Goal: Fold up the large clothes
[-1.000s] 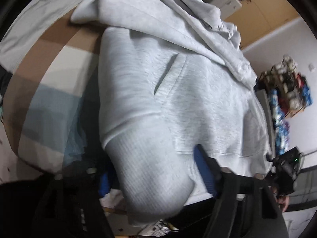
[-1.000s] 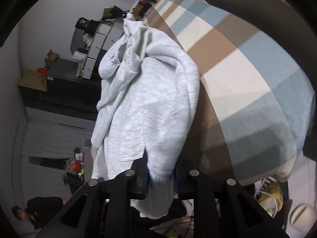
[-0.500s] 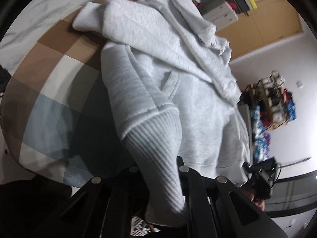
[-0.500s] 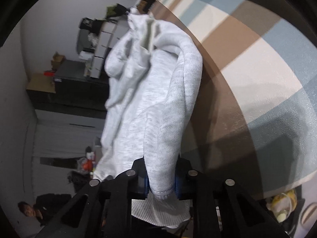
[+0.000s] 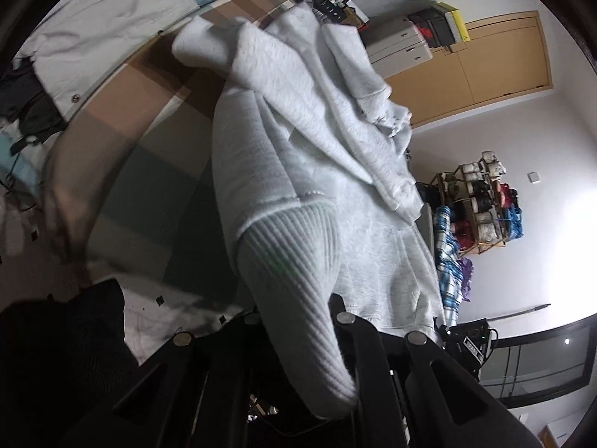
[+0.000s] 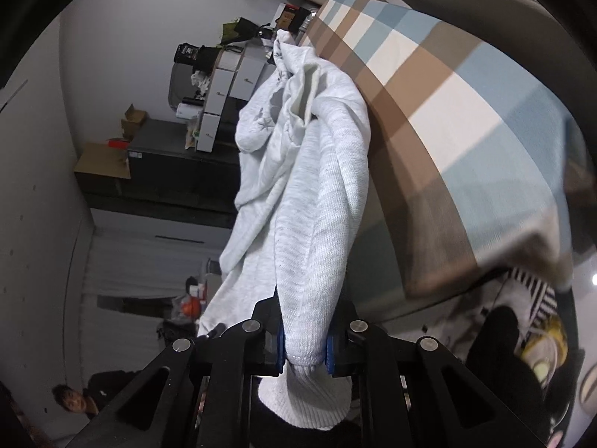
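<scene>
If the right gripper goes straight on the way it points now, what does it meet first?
The right gripper is shut on the grey sweatshirt, so that bunched cloth lies directly ahead. Beyond it, probably the checked bed cover, though depth is unclear.

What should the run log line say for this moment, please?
step: lift hem | left gripper: shut on grey hoodie ribbed hem | right gripper: shut on hem | surface: checked bedcover
</scene>
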